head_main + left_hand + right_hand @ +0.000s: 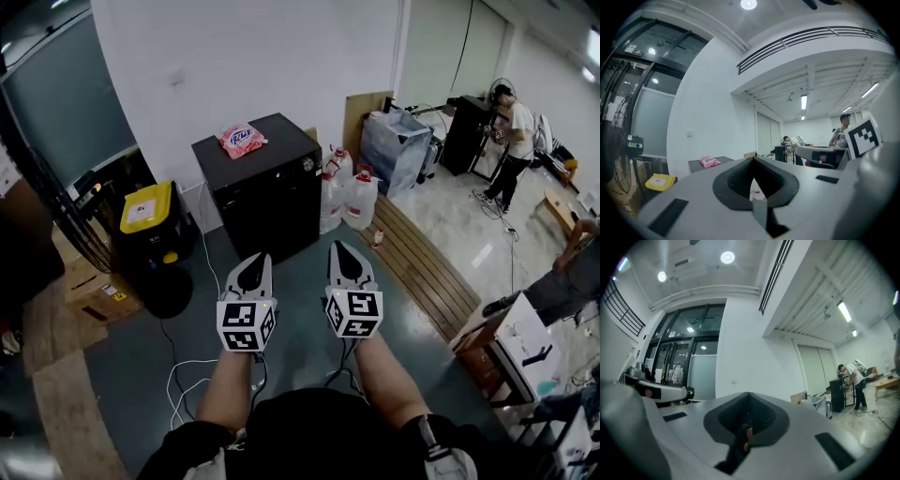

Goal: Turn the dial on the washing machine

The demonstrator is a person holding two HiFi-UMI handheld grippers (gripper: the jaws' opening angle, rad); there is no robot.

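The washing machine (267, 187) is a black box against the white wall, well ahead of both grippers. A pink packet (242, 141) lies on its lid. A small silver dial (307, 164) sits at its upper right front corner. My left gripper (254, 262) and right gripper (344, 249) are held side by side over the dark floor, level and pointing at the machine, both short of it. Each one has its jaws together with nothing between them. In the left gripper view the left gripper (753, 161) points toward the machine's top (723, 161) and the pink packet (709, 161). The right gripper (748, 397) faces the white wall.
A black bin with a yellow lid (147, 208) and a cardboard box (98, 291) stand left of the machine. White jugs with red caps (352, 197) and a wrapped crate (398, 145) stand to its right. Wooden boards (422, 267) and a white cable (187, 370) lie on the floor. A person (514, 145) works at the back right.
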